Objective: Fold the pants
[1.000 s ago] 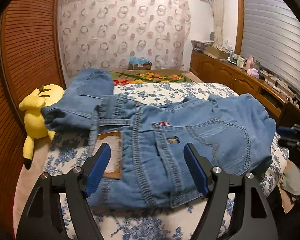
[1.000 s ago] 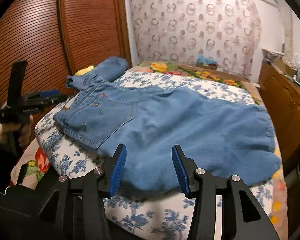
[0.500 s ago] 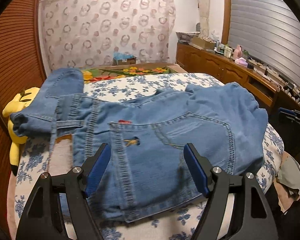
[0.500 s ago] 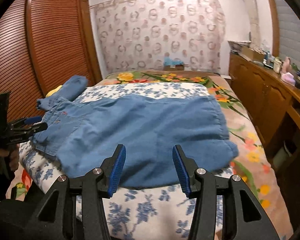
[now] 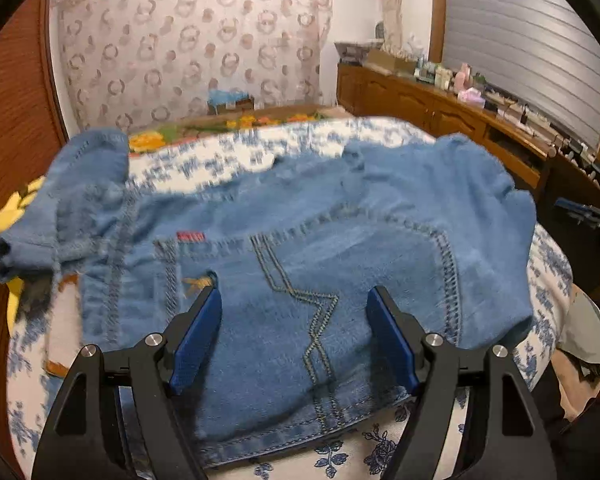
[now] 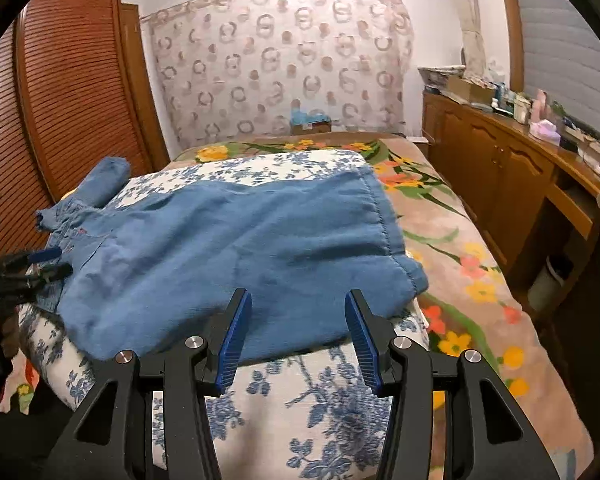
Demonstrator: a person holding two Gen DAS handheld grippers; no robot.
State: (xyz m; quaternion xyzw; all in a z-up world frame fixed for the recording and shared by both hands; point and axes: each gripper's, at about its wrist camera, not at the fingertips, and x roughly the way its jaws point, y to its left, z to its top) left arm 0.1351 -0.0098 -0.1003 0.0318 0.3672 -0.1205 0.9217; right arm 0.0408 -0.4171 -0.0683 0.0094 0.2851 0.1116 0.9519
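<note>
Denim jeans [image 5: 324,248] lie spread across the blue-flowered quilt [image 6: 312,408] on the bed, waistband and back pocket at the left end, leg hems at the right, with one part bunched at the far left; no fold looks made yet, so I judge this the approach to a first grasp. Left gripper [image 5: 294,320] hangs over the pocket and right gripper [image 6: 298,320] over the near leg edge, both with jaws spread and empty, so next each must pinch an edge. Far off, a cardboard box [image 6: 310,125] holds something blue.
</note>
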